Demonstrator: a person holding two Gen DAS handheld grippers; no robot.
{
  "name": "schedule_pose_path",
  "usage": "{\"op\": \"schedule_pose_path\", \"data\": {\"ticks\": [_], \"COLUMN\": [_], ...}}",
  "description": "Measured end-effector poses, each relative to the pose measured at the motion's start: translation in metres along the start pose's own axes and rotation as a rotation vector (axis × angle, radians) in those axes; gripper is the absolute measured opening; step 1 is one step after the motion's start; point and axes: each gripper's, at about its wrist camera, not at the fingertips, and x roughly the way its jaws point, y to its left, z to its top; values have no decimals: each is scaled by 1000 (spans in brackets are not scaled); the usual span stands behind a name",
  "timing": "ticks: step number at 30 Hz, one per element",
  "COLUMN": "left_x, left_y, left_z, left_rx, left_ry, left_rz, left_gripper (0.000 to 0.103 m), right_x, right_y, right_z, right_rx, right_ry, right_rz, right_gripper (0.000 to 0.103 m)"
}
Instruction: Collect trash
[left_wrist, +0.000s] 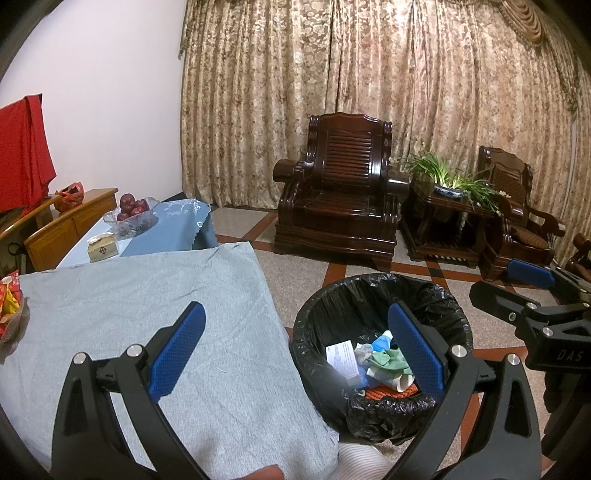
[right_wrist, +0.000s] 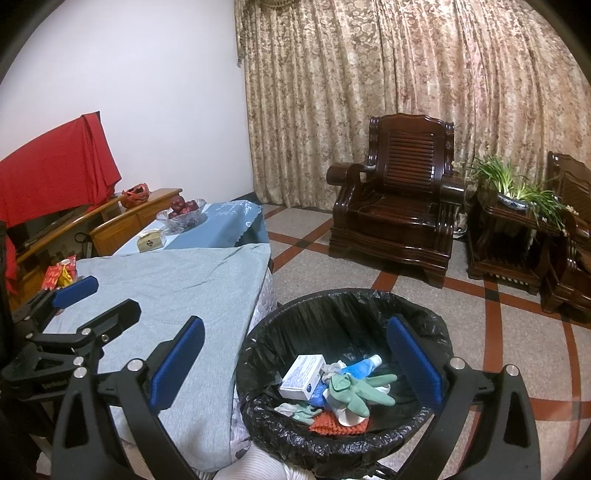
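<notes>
Black-lined bin (right_wrist: 343, 373) beside grey-clothed table (right_wrist: 177, 295); armchair (right_wrist: 399, 206) behind.

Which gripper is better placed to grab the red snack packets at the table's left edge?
Left, likely. The left gripper is open over the table, close to the red snack packets; the right gripper is open above the bin, farther off.

Bin liner (right_wrist: 332, 448) crinkled glossy black plastic; tablecloth (left_wrist: 166, 306) matt grey cloth; armchair (right_wrist: 399, 206) polished dark wood.
</notes>
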Motion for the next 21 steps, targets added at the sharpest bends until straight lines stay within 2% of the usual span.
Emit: {"op": "schedule_pose_path", "data": {"ticks": [21], "left_x": [5], "left_y": [-2], "left_z": [-12], "left_rx": [1], "left_ry": [14], "left_rz": [-2], "left_gripper": [96], "right_x": [2], "right_y": [-3], "right_z": [-1], "right_rx": [3], "right_ry": [9], "right_rz": [3], "right_gripper": [97]}}
